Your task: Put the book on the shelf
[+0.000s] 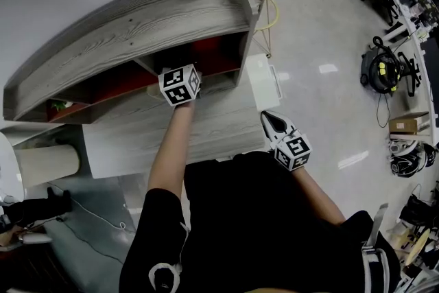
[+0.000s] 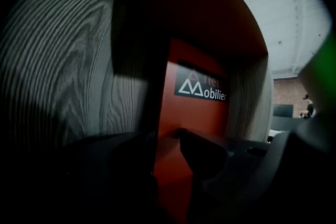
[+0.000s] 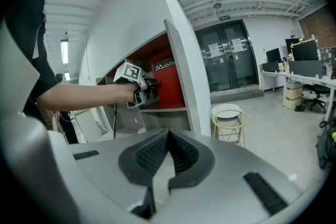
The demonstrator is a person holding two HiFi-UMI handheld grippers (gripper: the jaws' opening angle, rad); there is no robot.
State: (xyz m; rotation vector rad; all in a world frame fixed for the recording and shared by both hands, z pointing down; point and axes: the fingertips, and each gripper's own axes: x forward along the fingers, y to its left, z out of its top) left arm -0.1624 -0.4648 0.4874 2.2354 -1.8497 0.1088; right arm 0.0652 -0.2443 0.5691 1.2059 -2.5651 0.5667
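The grey wood shelf [image 1: 130, 38] has red-backed compartments. My left gripper [image 2: 167, 139] reaches into the right compartment; only its marker cube [image 1: 180, 86] shows from above. A dark, thin book [image 2: 137, 60] stands upright on edge against the left jaw's inner side, beside the wood wall. A strip of the red back panel [image 2: 194, 113], which bears a label, shows between the book and the right jaw, so the pads are not pressing on it. From the side, the left gripper [image 3: 151, 85] points at the red back. My right gripper [image 1: 269, 121] [image 3: 167, 134] hangs shut and empty over the table's right edge.
The shelf stands on a pale wood table [image 1: 219, 127]. A white stool with a yellow ring [image 3: 228, 115] is on the floor past the shelf's right end. A cardboard box [image 1: 408, 123] and gear lie on the floor at the right, and a white roll [image 1: 44, 165] at the left.
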